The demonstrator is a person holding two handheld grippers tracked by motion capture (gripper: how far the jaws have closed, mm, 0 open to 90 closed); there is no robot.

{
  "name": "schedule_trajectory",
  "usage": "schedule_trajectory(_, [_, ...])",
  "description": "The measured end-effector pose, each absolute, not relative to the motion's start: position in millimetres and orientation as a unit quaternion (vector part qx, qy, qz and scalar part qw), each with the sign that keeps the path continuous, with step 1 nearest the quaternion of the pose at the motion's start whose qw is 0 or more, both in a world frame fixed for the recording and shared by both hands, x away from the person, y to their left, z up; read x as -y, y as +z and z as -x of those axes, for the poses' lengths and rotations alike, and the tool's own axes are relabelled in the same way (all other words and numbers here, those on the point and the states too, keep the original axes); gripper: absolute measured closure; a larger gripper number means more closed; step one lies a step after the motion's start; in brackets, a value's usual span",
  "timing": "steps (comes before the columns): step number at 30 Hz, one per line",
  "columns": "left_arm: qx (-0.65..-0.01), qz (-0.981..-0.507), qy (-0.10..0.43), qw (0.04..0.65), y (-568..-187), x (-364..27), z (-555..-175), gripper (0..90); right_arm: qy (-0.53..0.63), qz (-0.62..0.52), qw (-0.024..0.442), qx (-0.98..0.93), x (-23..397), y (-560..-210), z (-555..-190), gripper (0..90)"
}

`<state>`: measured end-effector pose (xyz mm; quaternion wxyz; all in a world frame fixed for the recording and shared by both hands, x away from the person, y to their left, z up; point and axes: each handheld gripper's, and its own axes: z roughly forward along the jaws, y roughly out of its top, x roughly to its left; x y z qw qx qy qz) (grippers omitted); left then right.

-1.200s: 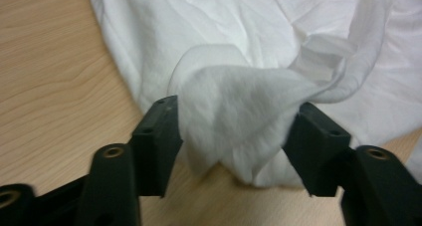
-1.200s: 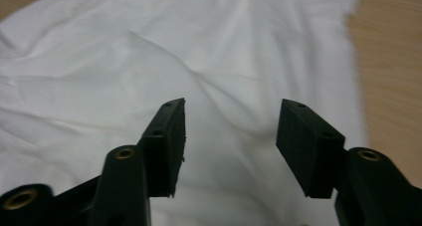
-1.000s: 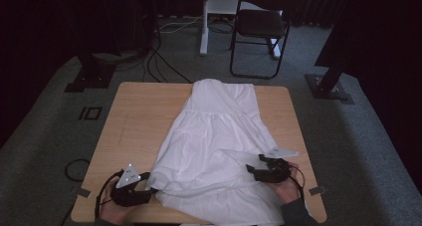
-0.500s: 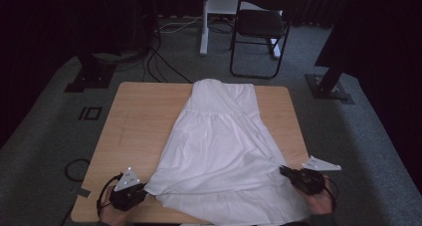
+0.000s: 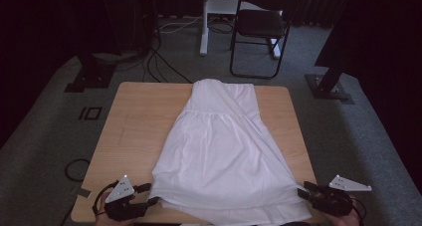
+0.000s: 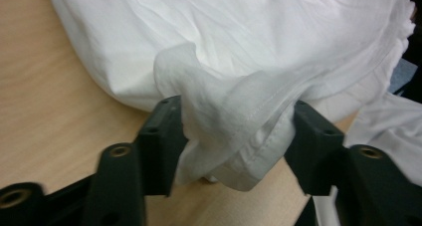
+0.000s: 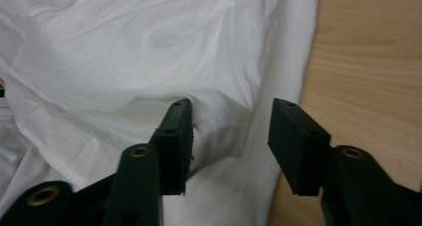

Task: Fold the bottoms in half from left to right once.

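Note:
A white dress (image 5: 224, 151) lies flat along the wooden table (image 5: 139, 116), bodice at the far end and hem at the near edge. My left gripper (image 5: 148, 195) is at the hem's left corner. Its jaws have just been opening, and a bunched fold of hem (image 6: 234, 136) lies loose between them in the left gripper view (image 6: 234, 121). My right gripper (image 5: 304, 188) is at the hem's right corner by the table's edge. Its jaws (image 7: 231, 119) have also just been opening, with a small hump of cloth (image 7: 214, 126) between them that leaves a gap on one side.
A black chair (image 5: 259, 27) and a white stand (image 5: 204, 22) are on the carpet beyond the table. Cables (image 5: 159, 61) and dark stand bases (image 5: 89, 76) (image 5: 331, 86) lie to either side. Bare wood flanks the dress left and right.
My right gripper has swung out to the right, from over the skirt to the table's right edge, drawing the hem's right corner outward. The left gripper has shifted only slightly.

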<state>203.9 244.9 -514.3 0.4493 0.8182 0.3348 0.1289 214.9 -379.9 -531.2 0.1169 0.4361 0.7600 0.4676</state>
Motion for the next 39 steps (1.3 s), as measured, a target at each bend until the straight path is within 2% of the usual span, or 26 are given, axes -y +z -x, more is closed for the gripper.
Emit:
schedule_trajectory(9, [-0.326, -0.807, 0.158, 0.466, -494.6, -249.3, -204.1, 39.5, 0.475, -0.42, 0.133, -0.762, 379.3, -516.6, -211.4, 47.5])
schedule_trajectory(19, [-0.313, -0.803, 0.182, 0.473, -484.0, -244.2, -209.6, 35.2, 0.481, -0.397, 0.143, -0.769, 353.6, -515.0, -237.3, 47.2])
schedule_trajectory(23, [-0.33, -0.796, 0.198, 0.467, -488.6, -240.2, -232.3, 35.1, 0.473, -0.387, 0.151, -0.777, 335.8, -516.5, -255.2, 47.2])
schedule_trajectory(27, [-0.324, -0.799, 0.208, 0.463, -488.5, -227.2, -260.2, 30.5, 0.463, -0.378, 0.161, -0.785, 318.8, -518.1, -276.0, 47.2])
schedule_trajectory(28, [-0.325, -0.799, 0.216, 0.457, -487.1, -220.0, -278.2, 29.2, 0.459, -0.381, 0.169, -0.785, 309.4, -517.3, -291.0, 46.5])
schedule_trajectory(29, [-0.325, -0.799, 0.216, 0.457, -487.1, -220.0, -278.2, 28.7, 0.459, -0.381, 0.169, -0.785, 309.4, -517.3, -291.0, 46.5])
schedule_trajectory(30, [-0.335, -0.796, 0.218, 0.454, -485.8, -215.8, -299.8, 28.1, 0.451, -0.375, 0.186, -0.789, 297.6, -514.1, -306.7, 46.3])
schedule_trajectory(31, [-0.335, -0.796, 0.218, 0.454, -485.8, -215.8, -299.8, 27.9, 0.451, -0.375, 0.186, -0.789, 297.6, -514.1, -306.7, 46.3])
schedule_trajectory(32, [-0.351, -0.793, 0.221, 0.446, -486.8, -212.6, -322.4, 27.5, 0.444, -0.368, 0.202, -0.792, 284.9, -510.6, -324.7, 45.5])
schedule_trajectory(33, [-0.351, -0.793, 0.221, 0.446, -486.8, -212.6, -322.4, 27.5, 0.444, -0.368, 0.202, -0.792, 284.9, -510.6, -324.7, 45.5])
schedule_trajectory(34, [-0.368, -0.79, 0.218, 0.44, -489.5, -210.8, -343.9, 27.4, 0.436, -0.372, 0.214, -0.791, 270.8, -508.8, -348.6, 45.4])
schedule_trajectory(35, [-0.368, -0.79, 0.218, 0.44, -489.5, -210.8, -343.9, 27.4, 0.436, -0.372, 0.214, -0.791, 270.8, -508.8, -348.6, 45.4])
schedule_trajectory(36, [-0.386, -0.788, 0.215, 0.43, -493.7, -209.5, -363.0, 27.4, 0.43, -0.376, 0.221, -0.791, 260.6, -508.9, -368.9, 44.9])
schedule_trajectory(37, [-0.386, -0.788, 0.215, 0.43, -493.7, -209.5, -363.0, 27.4, 0.43, -0.376, 0.221, -0.791, 260.6, -508.9, -368.9, 44.9])
schedule_trajectory(38, [-0.401, -0.788, 0.2, 0.422, -499.9, -207.1, -379.1, 27.4, 0.414, -0.385, 0.228, -0.792, 248.1, -510.3, -393.0, 42.2])
schedule_trajectory(39, [-0.401, -0.788, 0.2, 0.422, -499.9, -207.1, -379.1, 27.4, 0.414, -0.385, 0.228, -0.792, 248.1, -510.3, -393.0, 42.2])
